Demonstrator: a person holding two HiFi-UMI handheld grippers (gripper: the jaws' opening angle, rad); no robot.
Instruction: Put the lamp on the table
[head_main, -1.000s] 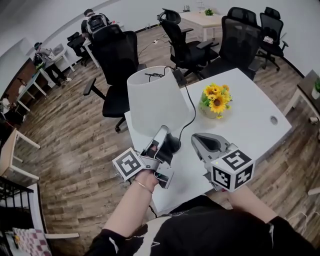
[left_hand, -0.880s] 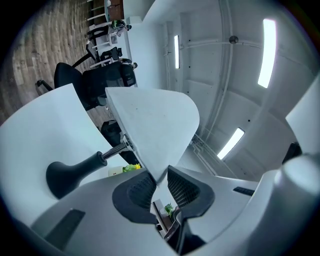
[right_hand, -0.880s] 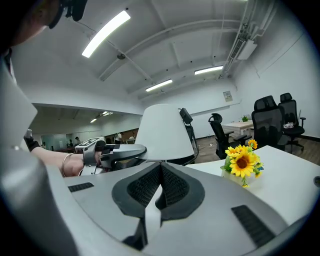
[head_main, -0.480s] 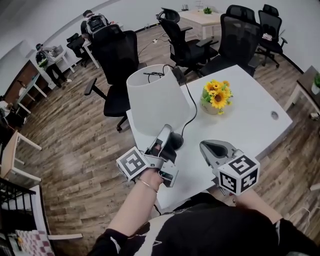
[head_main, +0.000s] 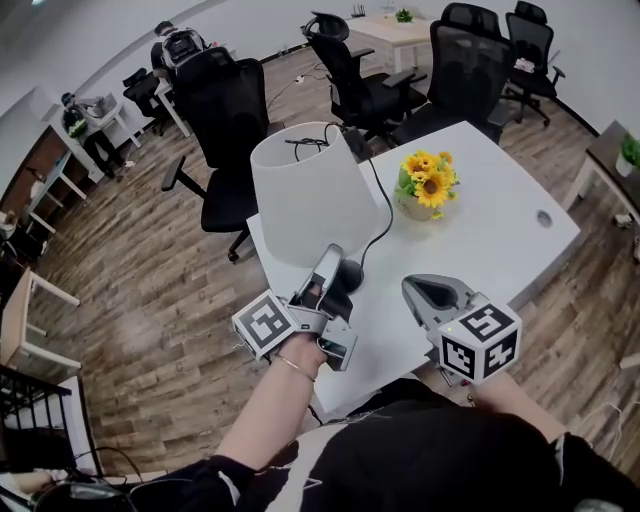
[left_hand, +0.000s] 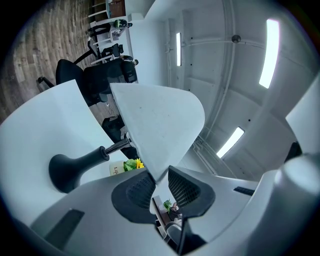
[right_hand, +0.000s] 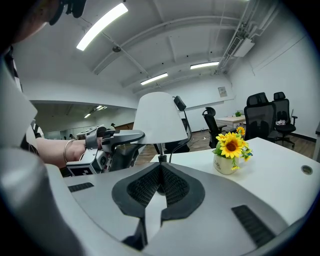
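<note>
The lamp, with a white shade and a black base, stands upright near the left front edge of the white table. My left gripper points up under the shade, beside the base. Its jaws stand apart in the left gripper view, with the lower rim of the shade dipping between the pads and a gap showing. The base lies to the left. My right gripper hovers over the table's front edge, shut and empty, facing the lamp.
A pot of sunflowers stands on the table right of the lamp, whose black cord trails back off the far edge. Black office chairs crowd the far side. People sit at desks at the far left.
Both grippers have drifted slightly toward me and down in the head view. The lamp stays upright in the same spot on the table.
</note>
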